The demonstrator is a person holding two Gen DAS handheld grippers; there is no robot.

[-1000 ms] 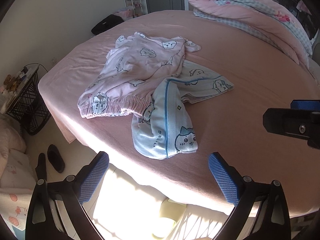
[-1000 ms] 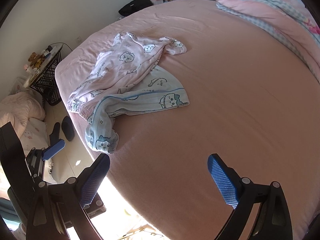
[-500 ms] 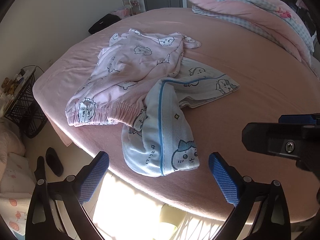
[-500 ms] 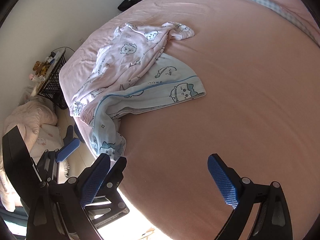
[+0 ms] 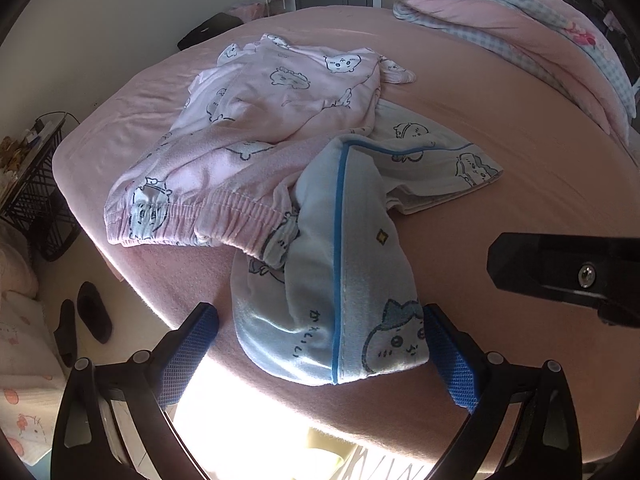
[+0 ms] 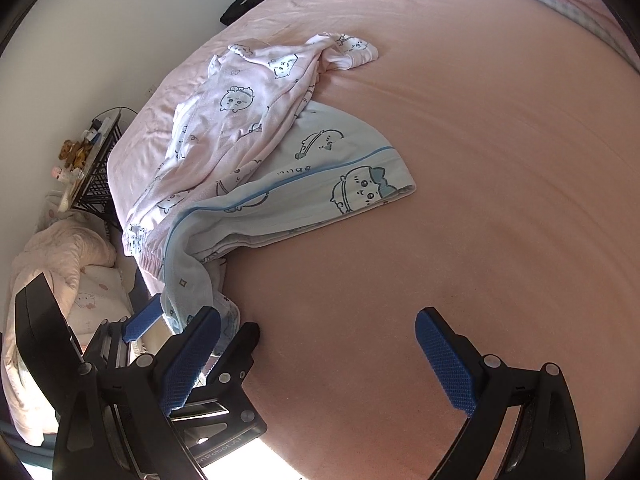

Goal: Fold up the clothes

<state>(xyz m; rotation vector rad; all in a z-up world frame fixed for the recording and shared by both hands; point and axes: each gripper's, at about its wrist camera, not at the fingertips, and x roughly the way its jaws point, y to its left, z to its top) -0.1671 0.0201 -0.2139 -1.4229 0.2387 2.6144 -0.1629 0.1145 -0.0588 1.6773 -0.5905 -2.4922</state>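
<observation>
A light blue cartoon-print garment (image 5: 340,280) lies crumpled near the bed's front edge, its other end spread flat (image 6: 320,184). Pink cartoon-print pants (image 5: 248,128) lie partly over it, and they also show in the right wrist view (image 6: 240,120). My left gripper (image 5: 320,354) is open, its fingers either side of the blue garment's near end. My right gripper (image 6: 316,352) is open and empty above bare pink sheet, to the right of the clothes. The left gripper's blue pads (image 6: 140,320) show at the garment's end in the right view.
The bed (image 5: 500,120) has a pink sheet. A rolled pink and checked quilt (image 5: 520,20) lies at the far right. A black wire rack (image 5: 28,200) and slippers (image 5: 92,316) are on the floor at the left. A black item (image 5: 208,32) lies at the bed's far edge.
Both grippers have moved forward and down toward the bed. The left gripper has closed in on the blue garment's near end. Both stay open.
</observation>
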